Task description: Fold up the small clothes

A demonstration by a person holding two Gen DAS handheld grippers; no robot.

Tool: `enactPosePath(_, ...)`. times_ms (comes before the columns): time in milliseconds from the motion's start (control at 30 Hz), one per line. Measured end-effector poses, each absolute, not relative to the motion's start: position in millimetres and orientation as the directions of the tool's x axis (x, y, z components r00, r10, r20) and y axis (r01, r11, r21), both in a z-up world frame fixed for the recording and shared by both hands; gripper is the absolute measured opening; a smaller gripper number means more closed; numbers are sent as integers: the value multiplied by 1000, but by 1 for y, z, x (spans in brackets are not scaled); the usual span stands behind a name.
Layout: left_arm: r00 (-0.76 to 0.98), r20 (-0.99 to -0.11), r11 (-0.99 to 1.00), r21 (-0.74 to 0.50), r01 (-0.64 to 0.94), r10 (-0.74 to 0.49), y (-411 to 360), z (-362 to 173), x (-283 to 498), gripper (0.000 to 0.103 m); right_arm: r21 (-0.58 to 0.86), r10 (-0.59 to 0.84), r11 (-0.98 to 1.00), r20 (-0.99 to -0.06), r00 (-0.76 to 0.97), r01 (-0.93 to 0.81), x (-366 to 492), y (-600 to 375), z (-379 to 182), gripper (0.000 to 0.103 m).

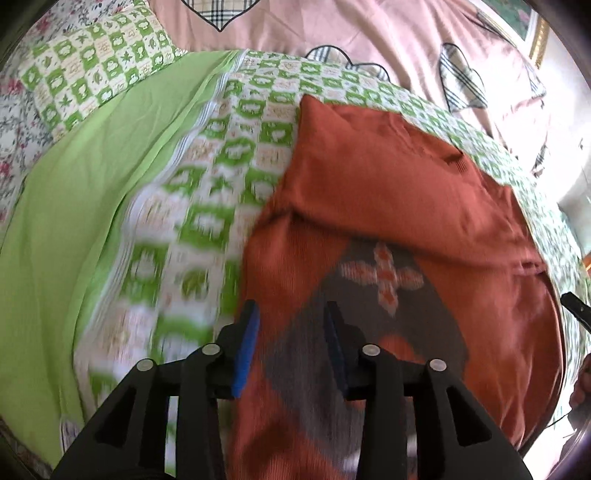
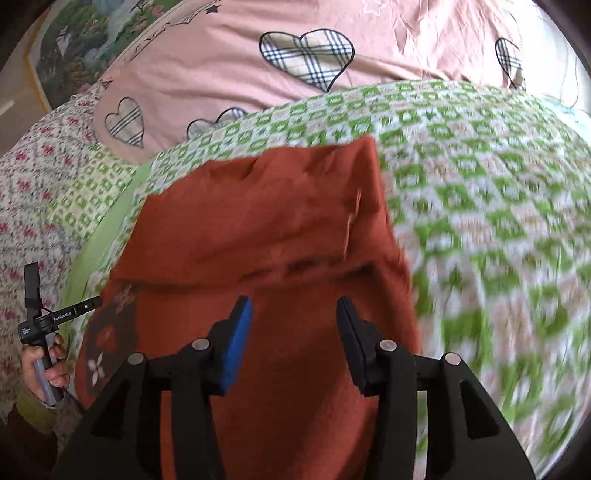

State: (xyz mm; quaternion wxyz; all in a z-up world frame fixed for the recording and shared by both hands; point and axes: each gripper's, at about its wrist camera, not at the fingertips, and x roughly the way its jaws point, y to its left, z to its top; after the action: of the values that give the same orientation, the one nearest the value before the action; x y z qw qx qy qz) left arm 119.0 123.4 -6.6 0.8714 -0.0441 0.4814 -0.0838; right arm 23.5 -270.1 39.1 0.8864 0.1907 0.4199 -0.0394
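Observation:
A rust-orange knit sweater (image 1: 388, 192) with a grey diamond and cross motif (image 1: 384, 277) lies on the bed, its far part folded over toward me. It also shows in the right wrist view (image 2: 266, 229). My left gripper (image 1: 291, 314) is open and empty, hovering over the near left part of the sweater above the grey patch. My right gripper (image 2: 293, 308) is open and empty over the near right part of the sweater. The left gripper and the hand holding it show at the left edge of the right wrist view (image 2: 44, 325).
The sweater rests on a green-and-white checked sheet (image 1: 221, 177) (image 2: 480, 203). A pink duvet with plaid hearts (image 1: 369, 33) (image 2: 295, 55) lies beyond. A checked pillow (image 1: 96, 62) and a floral cover (image 2: 33, 192) sit at the left.

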Motion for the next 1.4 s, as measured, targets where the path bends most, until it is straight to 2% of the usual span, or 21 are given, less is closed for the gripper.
enactPosePath(167, 506, -836, 977, -168, 134, -213, 133, -8, 77, 51, 302, 88, 923, -769, 633, 239, -12, -257, 36, 49)
enactPosePath(367, 469, -846, 967, -210, 144, -254, 153, -17, 35, 52, 313, 89, 915, -773, 628, 255, -53, -253, 37, 52)
enactPosePath(600, 449, -840, 952, -259, 160, -304, 168, -24, -13, 52, 375, 219, 911, -791, 572, 170, -89, -240, 25, 55)
enactPosePath(800, 378, -838, 918, -337, 210, -394, 164, -36, -35, 50, 358, 217, 916, -822, 526, 182, -112, -233, 23, 58)
enactPosePath(1000, 350, -843, 909, -345, 233, -409, 163, -47, -43, 50, 359, 212, 904, -848, 485, 233, -136, -236, 9, 59)
enactPosePath(1200, 319, -834, 889, -387, 243, -450, 167, -48, -35, 52, 455, 316, 858, -832, 457, 236, -131, -236, -22, 59)
enactPosePath(1267, 320, -836, 891, -380, 248, -445, 165, -47, -35, 49, 492, 357, 843, -814, 458, 218, -124, -230, -30, 59)
enactPosePath(1300, 325, -843, 898, -360, 252, -429, 164, -46, -35, 41, 498, 366, 842, -811, 456, 210, -121, -228, -34, 59)
enactPosePath(1333, 329, -850, 905, -336, 261, -411, 163, -46, -34, 31, 497, 379, 846, -815, 438, 193, -116, -222, -38, 58)
enactPosePath(1367, 337, -856, 911, -311, 272, -392, 162, -44, -34, 25, 499, 394, 849, -816, 422, 172, -114, -217, -40, 39)
enactPosePath(1400, 342, -856, 911, -302, 281, -388, 162, -43, -34, 11, 502, 408, 852, -817, 408, 151, -112, -212, -40, 15)
